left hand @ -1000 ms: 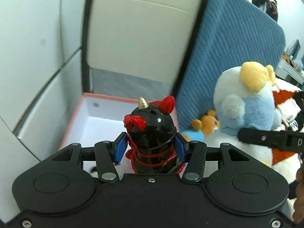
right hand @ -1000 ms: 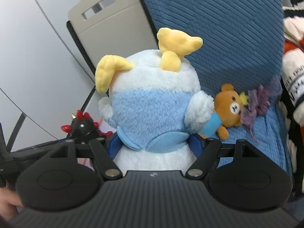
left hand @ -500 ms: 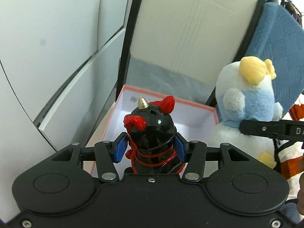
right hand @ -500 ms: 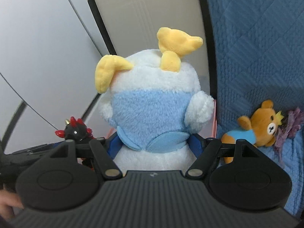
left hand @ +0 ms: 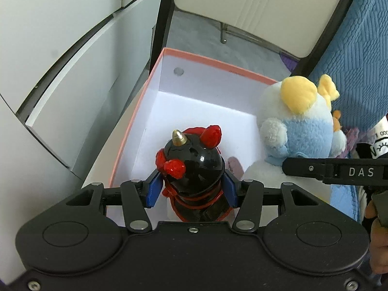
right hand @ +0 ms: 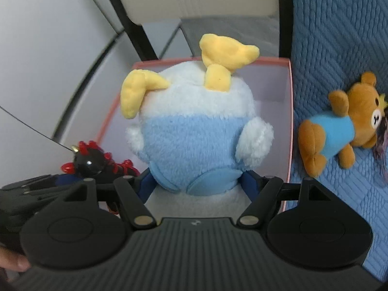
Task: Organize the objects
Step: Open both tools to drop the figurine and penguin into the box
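My left gripper (left hand: 191, 189) is shut on a glossy black figurine (left hand: 192, 167) with red horns and a gold spike, held above the open white box with a pink rim (left hand: 218, 60). My right gripper (right hand: 197, 185) is shut on a white and light-blue plush (right hand: 194, 131) with yellow ears, held over the same box (right hand: 289, 121). The plush also shows in the left wrist view (left hand: 298, 126), at the box's right side. The figurine shows at the left in the right wrist view (right hand: 92, 160).
A small brown bear plush in a blue shirt (right hand: 339, 131) lies on the blue quilted cover (right hand: 339, 36) right of the box. A beige chair back (left hand: 254, 7) with black frame stands behind the box. Grey cabinet panels (left hand: 60, 48) are at the left.
Both grippers have moved forward and tilted down over the box with their toys. The box's inside now shows below the figurine and the plush.
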